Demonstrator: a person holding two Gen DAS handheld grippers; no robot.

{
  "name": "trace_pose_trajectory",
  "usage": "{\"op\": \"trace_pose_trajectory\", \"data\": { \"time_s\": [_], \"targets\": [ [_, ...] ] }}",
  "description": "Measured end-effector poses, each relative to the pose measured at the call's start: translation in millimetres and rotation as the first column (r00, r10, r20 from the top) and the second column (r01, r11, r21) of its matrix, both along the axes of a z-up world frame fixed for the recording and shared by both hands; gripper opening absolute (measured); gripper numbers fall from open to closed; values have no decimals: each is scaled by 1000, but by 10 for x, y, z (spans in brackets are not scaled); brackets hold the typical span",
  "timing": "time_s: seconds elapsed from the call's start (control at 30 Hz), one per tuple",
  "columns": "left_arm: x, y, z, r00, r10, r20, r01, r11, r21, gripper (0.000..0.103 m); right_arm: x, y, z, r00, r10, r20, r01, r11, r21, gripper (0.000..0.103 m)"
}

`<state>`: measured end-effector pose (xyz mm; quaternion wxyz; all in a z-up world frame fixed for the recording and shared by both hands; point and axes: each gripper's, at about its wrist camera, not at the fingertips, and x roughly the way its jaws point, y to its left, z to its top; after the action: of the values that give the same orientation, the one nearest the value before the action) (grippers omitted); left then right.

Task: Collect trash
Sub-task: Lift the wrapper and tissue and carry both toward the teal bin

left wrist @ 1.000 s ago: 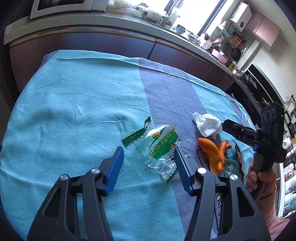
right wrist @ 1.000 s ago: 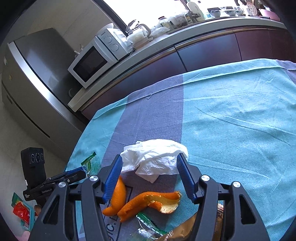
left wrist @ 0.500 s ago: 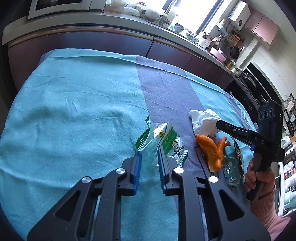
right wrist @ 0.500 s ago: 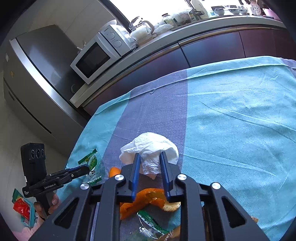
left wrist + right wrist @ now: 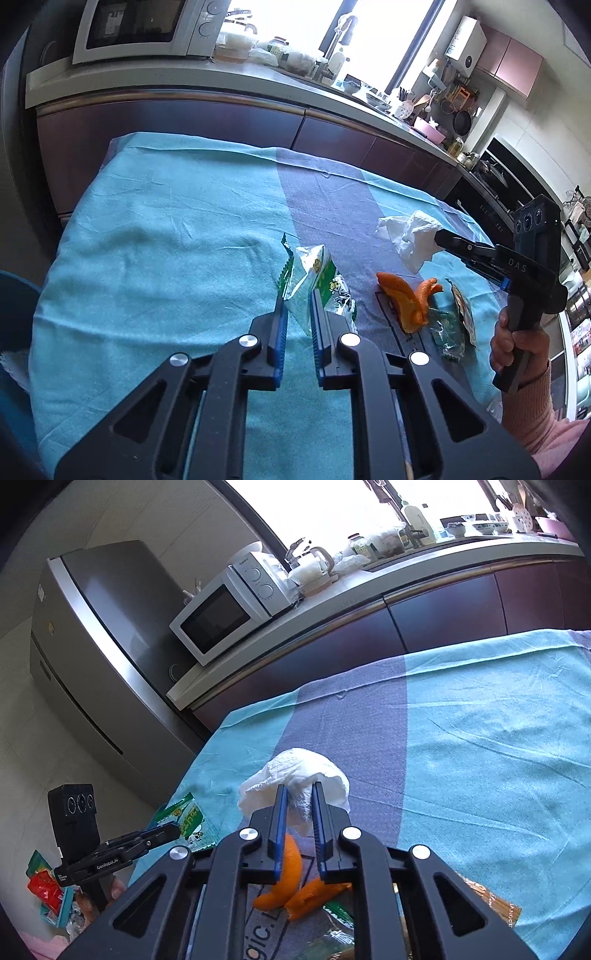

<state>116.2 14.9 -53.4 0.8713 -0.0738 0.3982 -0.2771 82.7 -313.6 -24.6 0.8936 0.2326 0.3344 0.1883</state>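
Crinkled green-and-clear plastic snack wrapper (image 5: 314,280) was now pinched between the blue pads of the left hand-held gripper (image 5: 297,314), which a second earlier had stood wide open on either side of it. The right hand-held gripper (image 5: 297,805) had done the same with the crumpled white paper tissue (image 5: 295,779) — its fingers, spread a second before, were closed down onto the wad. Both pieces appeared raised off the teal and purple cloth-covered surface (image 5: 166,240), the tissue plainly so in the left view, hanging from the black fingertips over the right part of the cloth. I would judge that both grasps had taken, so two items of trash were ready to be carried off.

Left on the surface, near the right side, were curled orange fruit peels (image 5: 406,299) and, just beside them, a torn green-and-clear wrapper (image 5: 448,328) and a brown printed packet (image 5: 495,904) — these remained to be collected. On the floor at the left lay a small heap of red and green packaging (image 5: 48,890); whether that was a bin I could not tell. Nothing stood between the grippers and the edges of the surface; the limp wrapper, held by a narrow fold, seemed the likelier one to slip.
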Motion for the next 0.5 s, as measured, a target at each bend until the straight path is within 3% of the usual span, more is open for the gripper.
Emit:
{"op": "trace_pose_trajectory", "data": {
  "time_s": [0.5],
  "targets": [
    [-359,478,148,995,88,40,-87,996,-34,13,-37,576,134,990,133,55,-136,989,60,12]
  ]
}}
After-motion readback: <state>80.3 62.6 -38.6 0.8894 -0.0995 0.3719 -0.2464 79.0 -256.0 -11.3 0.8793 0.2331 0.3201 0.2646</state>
